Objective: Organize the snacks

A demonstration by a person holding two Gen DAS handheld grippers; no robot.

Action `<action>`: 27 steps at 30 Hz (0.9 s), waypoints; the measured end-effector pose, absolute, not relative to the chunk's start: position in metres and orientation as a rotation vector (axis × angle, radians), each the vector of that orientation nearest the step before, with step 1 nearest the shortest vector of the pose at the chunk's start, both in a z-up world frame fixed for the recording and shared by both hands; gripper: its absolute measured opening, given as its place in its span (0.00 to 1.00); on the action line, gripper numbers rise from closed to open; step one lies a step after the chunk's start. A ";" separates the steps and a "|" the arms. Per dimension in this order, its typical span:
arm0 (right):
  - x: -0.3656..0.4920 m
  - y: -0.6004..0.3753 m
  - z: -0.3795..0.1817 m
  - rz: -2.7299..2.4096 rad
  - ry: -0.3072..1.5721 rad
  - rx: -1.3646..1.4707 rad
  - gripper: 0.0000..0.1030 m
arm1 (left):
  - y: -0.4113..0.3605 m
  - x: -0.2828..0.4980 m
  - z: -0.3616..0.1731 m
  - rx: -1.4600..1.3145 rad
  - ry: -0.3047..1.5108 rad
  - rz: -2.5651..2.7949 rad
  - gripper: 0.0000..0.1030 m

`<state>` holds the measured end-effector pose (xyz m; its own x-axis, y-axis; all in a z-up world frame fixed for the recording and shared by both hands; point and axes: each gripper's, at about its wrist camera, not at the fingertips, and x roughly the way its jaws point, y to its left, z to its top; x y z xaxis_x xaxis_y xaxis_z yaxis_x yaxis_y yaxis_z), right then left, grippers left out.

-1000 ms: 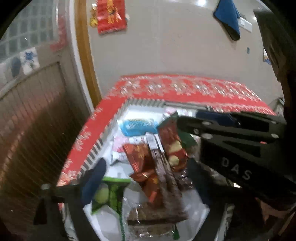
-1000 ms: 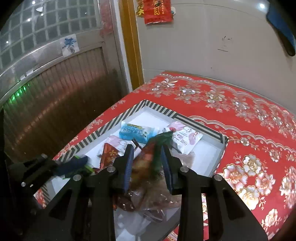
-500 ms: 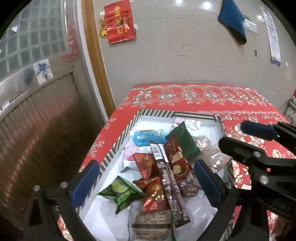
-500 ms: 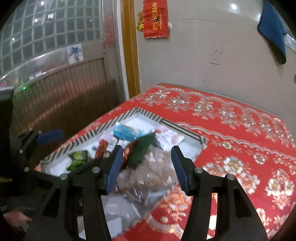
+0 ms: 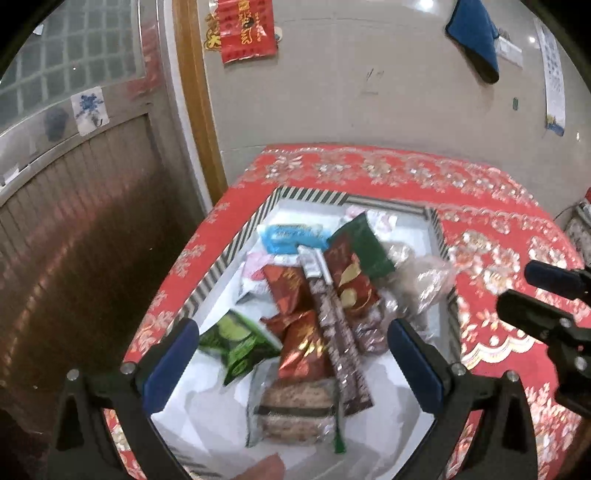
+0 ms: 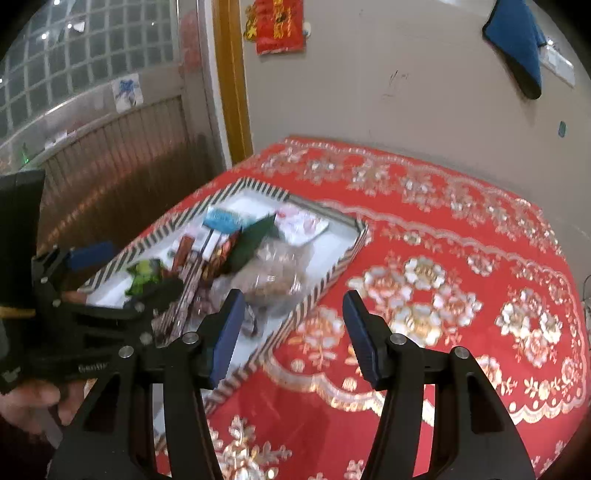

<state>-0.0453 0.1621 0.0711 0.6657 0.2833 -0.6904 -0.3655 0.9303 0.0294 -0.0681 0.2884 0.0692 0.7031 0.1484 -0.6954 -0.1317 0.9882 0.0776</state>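
Note:
A white tray with a striped rim (image 5: 236, 242) (image 6: 325, 280) sits on the red flowered tablecloth and holds a pile of snack packets: a green lime bag (image 5: 236, 341), red packets (image 5: 303, 350), a long brown bar (image 5: 338, 339), a blue packet (image 5: 291, 238), a red and green bag (image 5: 354, 266) and a clear bag of snacks (image 6: 273, 280). My left gripper (image 5: 291, 354) is open and empty, hanging over the near end of the tray. My right gripper (image 6: 293, 325) is open and empty, above the tray's right rim and the cloth.
The red tablecloth (image 6: 443, 295) stretches right of the tray. A beige wall with a red hanging (image 5: 245, 29) and a blue cloth (image 5: 476, 37) stands behind. A wooden door frame and a ribbed panel are at the left, past the table's edge.
My right gripper opened, let go of the red and green bag into the tray, and drew back to the right. My left gripper pulled back and up.

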 end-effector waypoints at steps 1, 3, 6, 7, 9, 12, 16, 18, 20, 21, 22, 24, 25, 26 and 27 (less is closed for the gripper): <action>-0.046 0.162 0.070 0.378 0.768 -0.115 0.54 | 0.288 -0.071 0.068 0.034 0.772 0.161 1.00; -0.051 0.165 0.070 0.409 0.787 -0.124 0.54 | 0.288 -0.075 0.066 0.053 0.777 0.173 1.00; -0.057 0.171 0.074 0.410 0.785 -0.165 0.54 | 0.287 -0.081 0.065 0.060 0.778 0.173 1.00; -0.059 0.172 0.077 0.410 0.778 -0.168 0.54 | 0.287 -0.084 0.066 0.056 0.776 0.171 1.00; -0.062 0.173 0.082 0.402 0.771 -0.179 0.54 | 0.286 -0.088 0.067 0.047 0.781 0.162 1.00; -0.063 0.172 0.088 0.400 0.771 -0.184 0.54 | 0.285 -0.094 0.073 0.036 0.770 0.148 1.00; -0.064 0.172 0.093 0.399 0.760 -0.195 0.54 | 0.281 -0.095 0.076 0.037 0.762 0.136 1.00; -0.063 0.171 0.094 0.404 0.757 -0.188 0.54 | 0.279 -0.094 0.075 0.030 0.765 0.130 1.00; -0.064 0.169 0.094 0.417 0.754 -0.177 0.54 | 0.278 -0.094 0.072 0.026 0.766 0.131 1.00; -0.064 0.168 0.093 0.417 0.753 -0.177 0.54 | 0.277 -0.093 0.070 0.025 0.772 0.130 1.00; -0.065 0.167 0.092 0.416 0.755 -0.177 0.54 | 0.276 -0.092 0.067 0.020 0.781 0.132 1.00; -0.064 0.165 0.088 0.420 0.766 -0.174 0.54 | 0.275 -0.091 0.062 0.014 0.797 0.126 1.00; -0.064 0.164 0.086 0.420 0.770 -0.176 0.54 | 0.274 -0.092 0.061 0.018 0.800 0.125 1.00; -0.064 0.163 0.084 0.421 0.774 -0.178 0.54 | 0.272 -0.092 0.060 0.024 0.800 0.124 1.00; -0.063 0.163 0.083 0.422 0.776 -0.179 0.54 | 0.270 -0.093 0.060 0.033 0.797 0.117 1.00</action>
